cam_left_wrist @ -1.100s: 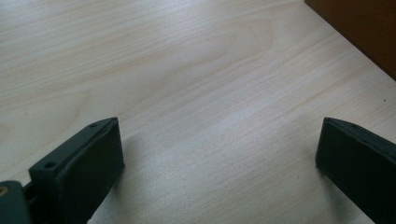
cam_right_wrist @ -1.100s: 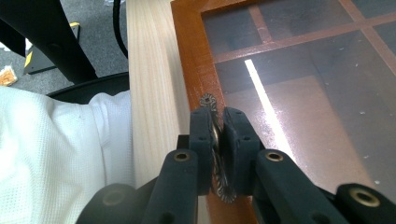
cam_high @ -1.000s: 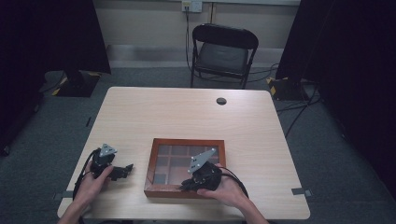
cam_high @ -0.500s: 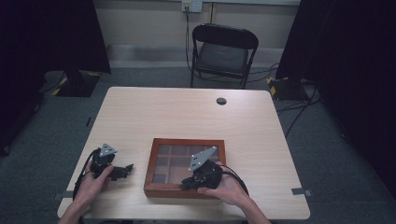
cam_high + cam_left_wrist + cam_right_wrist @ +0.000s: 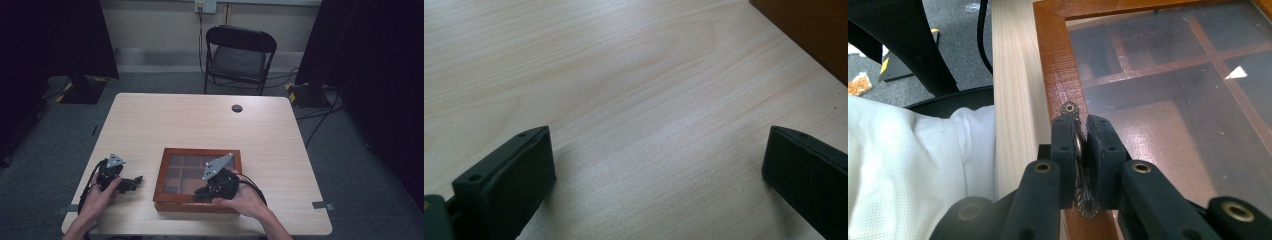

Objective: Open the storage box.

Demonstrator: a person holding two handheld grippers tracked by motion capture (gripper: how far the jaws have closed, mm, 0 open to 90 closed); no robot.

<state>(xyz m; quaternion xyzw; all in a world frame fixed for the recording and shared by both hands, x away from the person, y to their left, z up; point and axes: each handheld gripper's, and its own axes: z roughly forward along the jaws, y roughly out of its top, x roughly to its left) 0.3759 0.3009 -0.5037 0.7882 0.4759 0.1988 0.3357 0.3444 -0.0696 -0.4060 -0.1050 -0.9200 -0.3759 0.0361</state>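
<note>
Right gripper view is giving me the only close look at the grip: my right gripper (image 5: 1080,145) is clenching its jaws on the small brass handle (image 5: 1079,150) fixed to the front frame of the wooden box (image 5: 1055,65). I am seeing the handle's screw head just past the pads and its ornate end poking out below them; the middle of it is hidden between the pads. Through the glass lid (image 5: 1168,90) I am making out wooden dividers, though glare is blurring what the compartments hold, so I cannot tell. A white sleeve (image 5: 913,165) is filling the left of that view beyond the table edge.

Left gripper view is showing my left gripper (image 5: 656,170) released, jaws standing wide apart over bare table (image 5: 624,75) with nothing between them, and a corner of the box cut off at the upper right.

From the high view I am placing everything: the box (image 5: 197,175) is sitting near the table's front edge, the right gripper (image 5: 202,194) at its front rim with my hand behind it, the left gripper (image 5: 136,181) near the box's left side but apart from it. The handle is too small to see there. Open tabletop (image 5: 200,120) is stretching behind the box toward a dark round cap (image 5: 237,108) and a folding chair (image 5: 239,55).
</note>
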